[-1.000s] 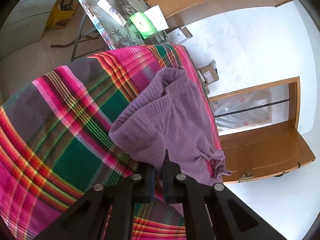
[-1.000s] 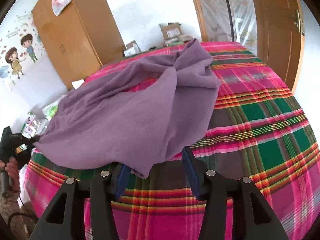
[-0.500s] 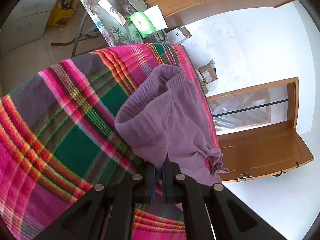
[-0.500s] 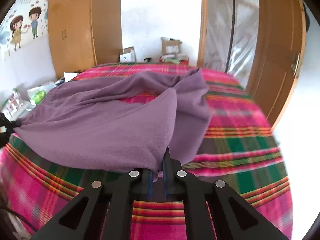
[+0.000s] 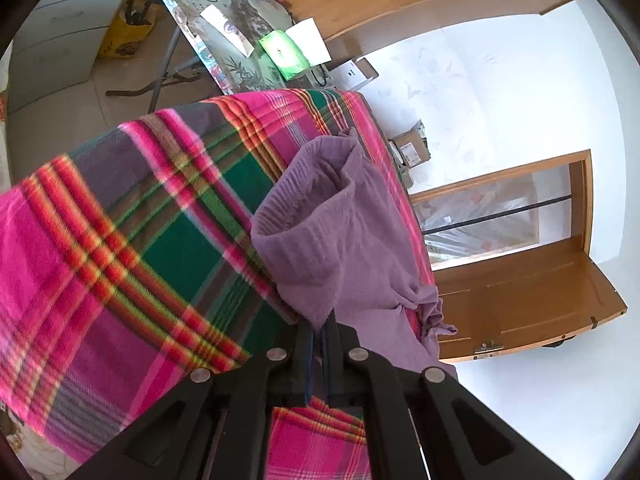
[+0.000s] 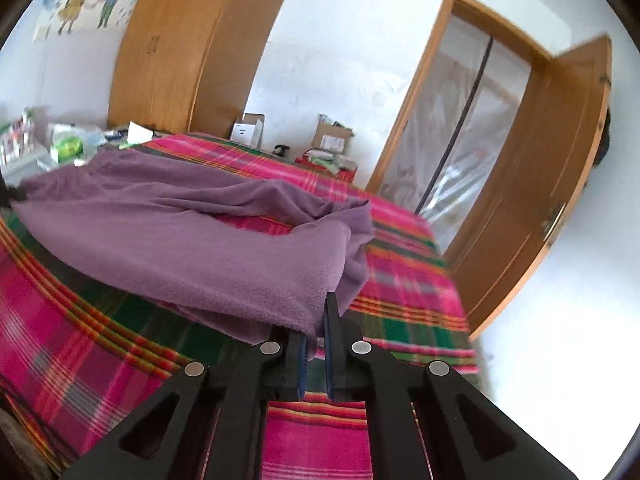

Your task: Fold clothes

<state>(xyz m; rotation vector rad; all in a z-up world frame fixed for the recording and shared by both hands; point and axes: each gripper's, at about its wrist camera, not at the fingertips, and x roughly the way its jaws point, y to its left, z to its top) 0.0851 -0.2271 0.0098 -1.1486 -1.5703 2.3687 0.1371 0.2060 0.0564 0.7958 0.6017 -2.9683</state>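
The right gripper [image 6: 316, 320] has just clamped the purple garment [image 6: 192, 240]; the left gripper [image 5: 320, 328] still grips its waistband, so lifting can begin.

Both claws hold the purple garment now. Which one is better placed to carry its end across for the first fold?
Probably the right claw: it pinches a loose corner of the garment and the plaid bed lies free ahead. The left claw grips the bunched waistband end.

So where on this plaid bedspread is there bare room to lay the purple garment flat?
The plaid bedspread lies bare between the purple fleece garment and the door-side edge, and along its near edge. The glass-topped side table beyond the bed is crowded with packets.
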